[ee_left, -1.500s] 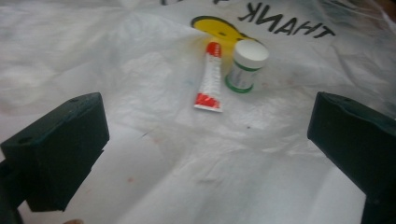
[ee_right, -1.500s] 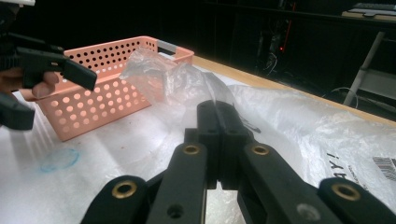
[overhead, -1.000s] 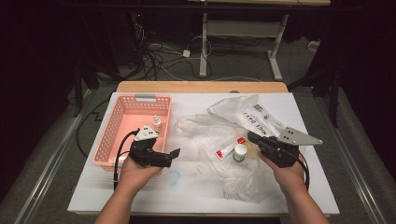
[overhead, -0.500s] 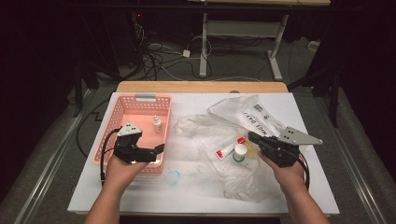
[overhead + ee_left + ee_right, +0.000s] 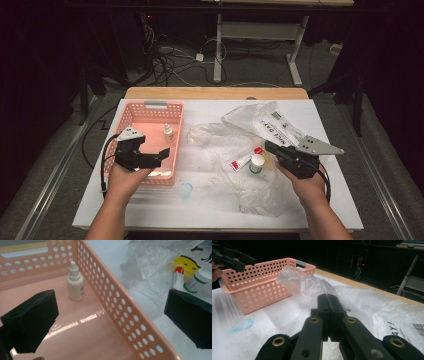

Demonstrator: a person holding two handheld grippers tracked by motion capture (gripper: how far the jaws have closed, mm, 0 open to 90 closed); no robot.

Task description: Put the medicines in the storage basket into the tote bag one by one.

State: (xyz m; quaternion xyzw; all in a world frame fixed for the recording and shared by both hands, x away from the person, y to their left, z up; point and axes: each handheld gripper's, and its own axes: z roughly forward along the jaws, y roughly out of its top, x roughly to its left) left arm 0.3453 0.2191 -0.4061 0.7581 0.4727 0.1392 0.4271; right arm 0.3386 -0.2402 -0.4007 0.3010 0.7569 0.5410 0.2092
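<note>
My left gripper [image 5: 155, 159] hovers over the near end of the pink basket [image 5: 150, 112], open and empty. In the left gripper view its jaws straddle the basket's right wall [image 5: 120, 312]. A white dropper bottle [image 5: 168, 132] [image 5: 75, 282] stands upright inside the basket. To the right, a red-capped tube [image 5: 245, 159] [image 5: 178, 277] and a white-lidded jar [image 5: 257, 163] [image 5: 197, 280] lie inside a clear plastic bag [image 5: 250, 190]. My right gripper [image 5: 270, 147] [image 5: 328, 297] is shut at that bag's right edge, and film [image 5: 299, 282] rises from its tips as if pinched.
A printed plastic bag [image 5: 277, 127] lies crumpled at the back right. A faint blue ring [image 5: 185, 190] [image 5: 242, 324] marks the white table in front of the basket. Cables and desk legs stand on the floor beyond the table's far wooden edge [image 5: 215, 93].
My left gripper has moved left from the table's middle to above the basket's near end, jaws still open. The right gripper and the bag have stayed put.
</note>
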